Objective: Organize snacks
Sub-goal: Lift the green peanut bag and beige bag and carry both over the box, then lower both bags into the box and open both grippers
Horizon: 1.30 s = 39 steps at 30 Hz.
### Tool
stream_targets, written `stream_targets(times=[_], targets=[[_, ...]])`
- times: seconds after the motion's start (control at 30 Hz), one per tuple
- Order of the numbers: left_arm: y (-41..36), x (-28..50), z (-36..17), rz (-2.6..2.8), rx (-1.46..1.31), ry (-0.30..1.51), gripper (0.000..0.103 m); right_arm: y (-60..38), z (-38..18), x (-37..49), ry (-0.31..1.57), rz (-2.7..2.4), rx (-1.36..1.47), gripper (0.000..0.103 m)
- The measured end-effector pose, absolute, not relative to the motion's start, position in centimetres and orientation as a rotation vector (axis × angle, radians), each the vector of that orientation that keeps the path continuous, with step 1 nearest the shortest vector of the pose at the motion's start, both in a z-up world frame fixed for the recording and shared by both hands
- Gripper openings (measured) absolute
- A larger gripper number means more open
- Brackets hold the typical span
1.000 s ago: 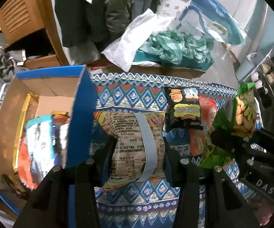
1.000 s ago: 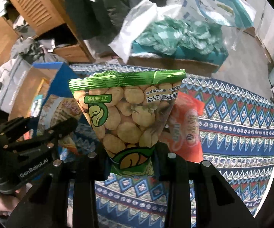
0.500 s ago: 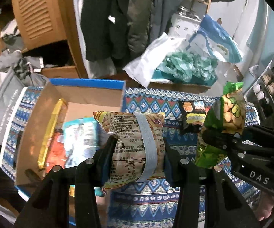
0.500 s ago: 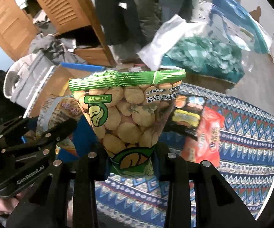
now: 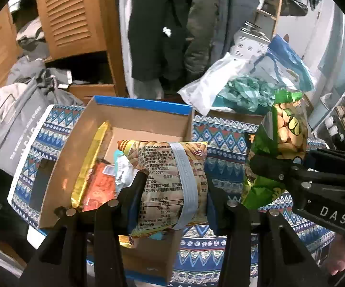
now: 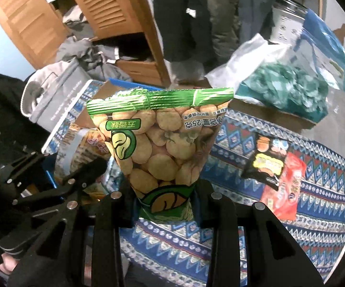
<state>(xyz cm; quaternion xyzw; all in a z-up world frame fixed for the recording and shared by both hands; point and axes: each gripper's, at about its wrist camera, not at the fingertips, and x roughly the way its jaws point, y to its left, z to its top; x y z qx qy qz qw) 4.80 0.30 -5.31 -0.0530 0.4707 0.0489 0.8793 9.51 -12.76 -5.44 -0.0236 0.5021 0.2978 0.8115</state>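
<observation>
- Left gripper point(image 5: 173, 192) pinching a tan snack bag point(image 5: 170, 181) by its lower half, bag upright, back label with printed text and a grey seam strip facing the camera.
- Tan snack bag held in the air above the near right part of the cardboard box point(image 5: 134, 119), not touching the packs inside.
- Cardboard box open on top, blue outside edges, sits on the bench point(image 5: 227, 143) with the patterned blue cloth, at its left side.
- Inside the box: a gold pack point(image 5: 90, 165) standing on edge along the left wall, an orange-red pack point(image 5: 99, 186) beside it, a light blue pack partly hidden behind the held bag.
- Right gripper point(image 6: 164, 209) clamped on the bottom of a green peanut bag point(image 6: 160, 148), bag upside down, crimped green seal on top, flaring wider upward.
- Green peanut bag held off the bench, just right of the box in the left wrist view, close to the tan bag but apart.
- On the bench, right side: a black snack pack point(image 6: 266, 165) lying flat, overlapping a red snack pack point(image 6: 286, 189).
- Behind the bench: a clear plastic bag with green contents point(image 6: 284, 88), a grey tote bag point(image 5: 17, 131) left of the box, wooden louvred doors point(image 5: 69, 16), dark hanging coats point(image 5: 172, 24).
</observation>
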Motion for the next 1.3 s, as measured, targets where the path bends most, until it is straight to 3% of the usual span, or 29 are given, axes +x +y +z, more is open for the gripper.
stream_targets(times=[0.7, 1.3], targets=[[10.1, 3.4, -6.6, 0.241, -0.245, 0.988, 0.047, -3.2, -6.7, 9.8, 1.138, 0.744, -0.099, 0.033], [13.2, 3.3, -9.1, 0.292, -0.281, 1.037, 0.049, 2.0, -8.8, 10.3, 1.217, 0.759, -0.107, 0.035]])
